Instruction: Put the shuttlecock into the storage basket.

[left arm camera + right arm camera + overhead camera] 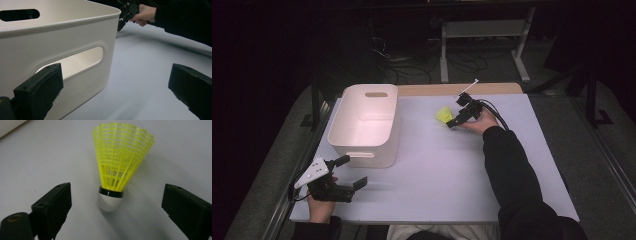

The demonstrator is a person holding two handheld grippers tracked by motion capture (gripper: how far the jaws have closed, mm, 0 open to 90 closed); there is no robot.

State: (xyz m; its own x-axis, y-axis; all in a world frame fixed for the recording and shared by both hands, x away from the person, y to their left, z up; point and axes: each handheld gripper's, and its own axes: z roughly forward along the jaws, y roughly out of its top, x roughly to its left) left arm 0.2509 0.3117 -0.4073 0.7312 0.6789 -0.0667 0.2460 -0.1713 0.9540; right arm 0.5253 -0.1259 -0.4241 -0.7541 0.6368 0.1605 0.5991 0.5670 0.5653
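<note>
Right claw (115, 210): spread wide; the two black jaws stand on each side of the shuttlecock (119, 162) and do not touch it. In the high view this claw (456, 120) is right of centre, in the upper half of the frame.
Shuttlecock place: it lies on its side on the tabletop (37, 157), in the middle of the right claw view, white nose toward the camera. In the high view it is the small yellow thing (443, 114) just left of the right claw, well apart from the bin (364, 148).
Left claw (351, 176): also spread, with nothing between the jaws; it rests at the lower left of the high view, near the front wall of the bin (62, 50).
Risk one: I judge that the round nose can slip or roll away if the jaws close on it a little off centre.
Risk two: if the jaws close on the skirt, the thin ribs can bend or become crushed.
Risk three: if one jaw arrives first, it can push the light shuttlecock aside.
Materials: the skirt is yellow plastic mesh, a flared cone with a wavy rim; the nose is a smooth white dome with a glossy black ring.
Bin: off-white plastic, matte, rounded corners, slot handles.
Tabletop: pale, flat, without texture.
</note>
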